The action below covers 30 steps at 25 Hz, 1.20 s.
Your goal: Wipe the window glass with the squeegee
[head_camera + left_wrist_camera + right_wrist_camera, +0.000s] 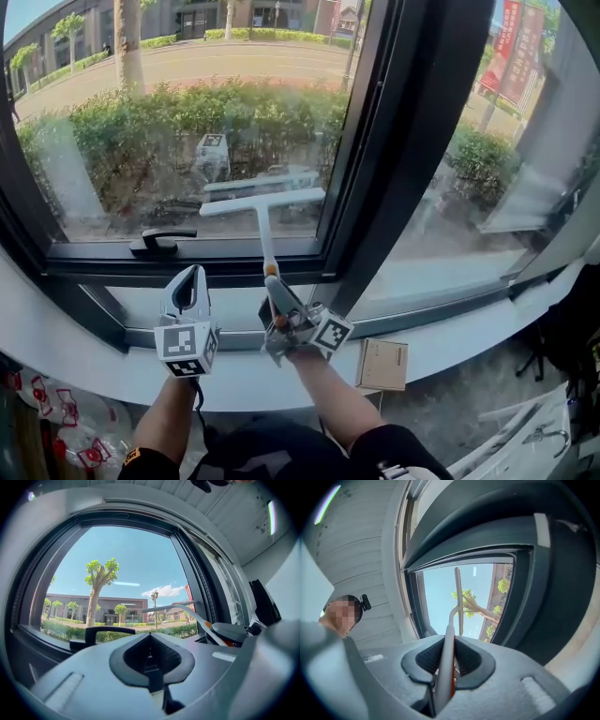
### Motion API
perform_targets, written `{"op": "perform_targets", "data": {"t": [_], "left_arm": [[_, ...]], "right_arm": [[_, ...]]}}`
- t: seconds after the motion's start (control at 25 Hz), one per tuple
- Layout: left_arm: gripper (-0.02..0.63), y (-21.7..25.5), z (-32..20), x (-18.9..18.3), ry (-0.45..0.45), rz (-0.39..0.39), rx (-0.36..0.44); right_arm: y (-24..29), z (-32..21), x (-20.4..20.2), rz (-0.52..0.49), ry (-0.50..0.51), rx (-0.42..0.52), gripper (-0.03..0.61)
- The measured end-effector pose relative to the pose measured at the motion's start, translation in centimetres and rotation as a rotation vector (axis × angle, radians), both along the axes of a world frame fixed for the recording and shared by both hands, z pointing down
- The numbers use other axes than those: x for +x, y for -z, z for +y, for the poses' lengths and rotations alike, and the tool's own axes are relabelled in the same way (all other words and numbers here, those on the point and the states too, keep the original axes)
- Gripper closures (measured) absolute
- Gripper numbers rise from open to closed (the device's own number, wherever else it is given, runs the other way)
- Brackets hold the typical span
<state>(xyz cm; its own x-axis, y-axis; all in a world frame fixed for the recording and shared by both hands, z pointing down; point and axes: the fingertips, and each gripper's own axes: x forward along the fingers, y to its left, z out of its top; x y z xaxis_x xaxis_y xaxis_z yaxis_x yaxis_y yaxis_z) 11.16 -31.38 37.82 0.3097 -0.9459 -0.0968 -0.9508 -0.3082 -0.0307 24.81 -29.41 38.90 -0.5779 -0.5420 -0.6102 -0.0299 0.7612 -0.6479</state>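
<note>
Hard daylight comes through the window glass point(178, 131). The street beyond it is bright and sharp, while the frame point(412, 141) beside it and the room below it lie in shade. Faint reflections ghost across the pane. Both gripper views bulge toward round black borders. Nearest the lens, the left gripper point(150, 640), the right gripper point(449, 641) and the squeegee point(445, 667) handle go soft.

Indoors and out
A cardboard box point(382, 364) lies on the white sill point(469, 336); a hedge point(169, 131) and a road point(216, 61) run outside
</note>
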Motion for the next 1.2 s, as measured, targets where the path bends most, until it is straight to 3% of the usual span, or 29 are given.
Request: {"op": "perform_targets", "data": {"t": [0.48,0.88,1.2], "left_arm": [[0.595,-5.8,1.2,0.8,0.005,0.009,-0.130],[0.595,-8.2,2.0,0.1,0.039,0.023,-0.186],[0.595,-9.8,3.4,-2.6,0.104,0.029,-0.242]], "right_arm": [[-6.5,0.6,1.0,-0.018,-0.024,-0.138,0.526],[-8.3,0.8,1.1,-0.057,0.002,-0.176,0.524],[-8.3,1.3,0.9,-0.104,0.009,-0.176,0.526]]}}
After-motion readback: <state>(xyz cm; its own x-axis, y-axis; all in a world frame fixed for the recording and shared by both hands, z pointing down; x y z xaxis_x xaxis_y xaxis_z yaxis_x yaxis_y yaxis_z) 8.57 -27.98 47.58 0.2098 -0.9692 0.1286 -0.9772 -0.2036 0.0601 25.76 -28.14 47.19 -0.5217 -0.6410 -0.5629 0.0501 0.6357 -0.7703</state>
